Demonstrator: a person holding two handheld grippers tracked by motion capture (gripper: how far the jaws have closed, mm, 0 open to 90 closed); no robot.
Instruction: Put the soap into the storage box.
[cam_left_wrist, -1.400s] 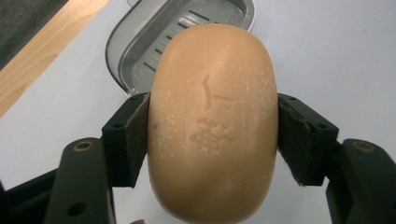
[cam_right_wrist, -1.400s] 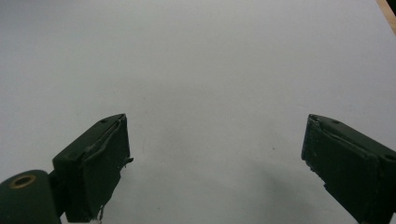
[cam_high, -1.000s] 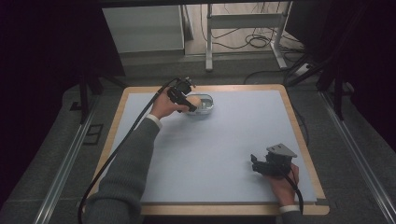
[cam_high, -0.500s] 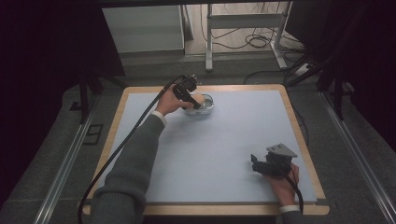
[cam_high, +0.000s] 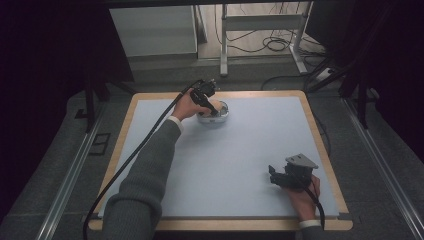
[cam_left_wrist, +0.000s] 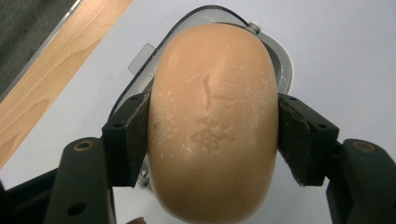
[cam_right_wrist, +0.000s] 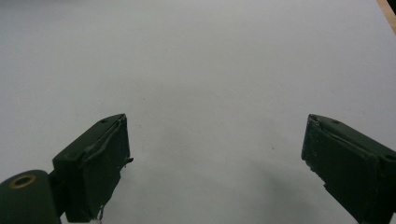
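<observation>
A tan oval bar of soap (cam_left_wrist: 213, 121) is clamped between the two black pads of my left gripper (cam_left_wrist: 213, 135), which is shut on it. Right under the soap lies a clear soap dish (cam_left_wrist: 280, 60) on the pale sheet. From above, the left gripper (cam_high: 214, 107) reaches down over the dish (cam_high: 223, 118) near the table's far edge. My right gripper (cam_high: 273, 176) rests at the near right of the table, and its jaws (cam_right_wrist: 215, 158) stand wide open over bare sheet.
A pale blue-white sheet (cam_high: 240, 155) covers the wooden table (cam_high: 220, 224). The left gripper's black cable (cam_high: 135, 150) trails along the person's grey sleeve. Beyond the far edge are a white cabinet (cam_high: 152, 30), a metal frame and floor cables.
The left hand has carried the soap a little to the right and down over the dish. The right hand has kept still.
</observation>
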